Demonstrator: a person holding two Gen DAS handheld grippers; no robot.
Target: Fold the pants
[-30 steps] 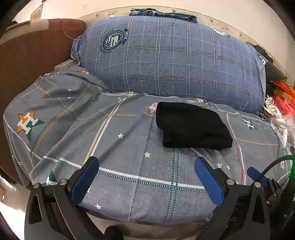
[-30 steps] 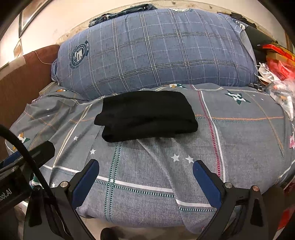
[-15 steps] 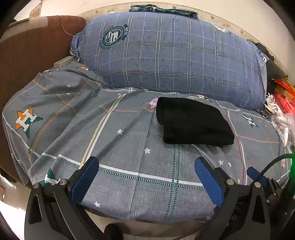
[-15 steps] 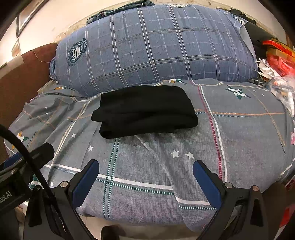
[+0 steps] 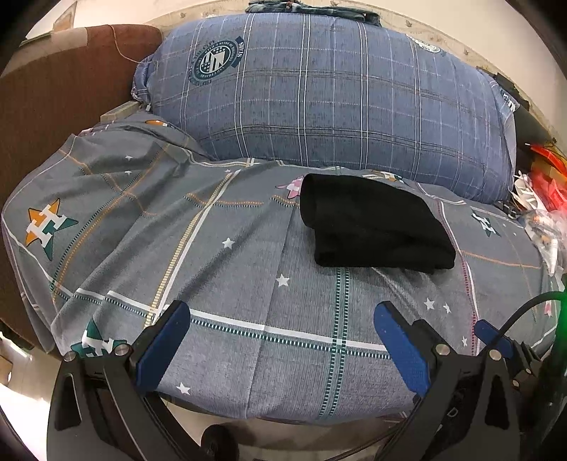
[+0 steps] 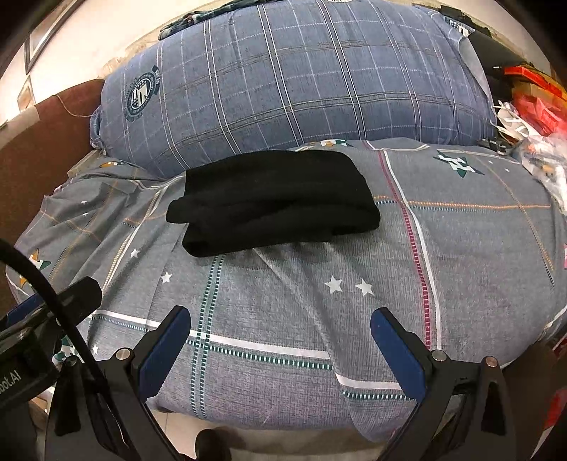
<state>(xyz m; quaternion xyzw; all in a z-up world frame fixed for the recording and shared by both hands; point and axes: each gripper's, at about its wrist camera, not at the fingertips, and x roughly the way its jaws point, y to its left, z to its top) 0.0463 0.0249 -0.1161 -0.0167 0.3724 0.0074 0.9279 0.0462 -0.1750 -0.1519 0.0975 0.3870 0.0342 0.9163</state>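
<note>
Hovering nearest the lens, above the front edge of the bed: left gripper, its 2 blue-padded fingers spread wide apart, nothing between them. Likewise the right gripper, jaws splayed just as wide, blue pads bare and empty, clear of the cloth. At the lower left of the right wrist view, part of the other gripper's black body, with a black cable curving across it.

Below and beyond both, draped over the bed and hanging off the near edge, a grey bedsheet printed with white stars, checked lines and orange-and-green star emblems, rumpled into shallow creases toward the left side.

Farther back, lying on that sheet well apart from both grippers: black pants, already folded into a compact rectangular bundle of several layers, one rounded fold edge facing the front, the far edge close to the pillow. Right of centre in the left wrist view, left of centre in the right wrist view.

Behind the bundle, a big blue plaid pillow with a round crest badge at its left end, resting on the sheet. On top of it, a strip of dark patterned fabric. To the left, a brown upholstered headboard. At far right, a clutter of red packaging and crumpled plastic, too jumbled to identify.
</note>
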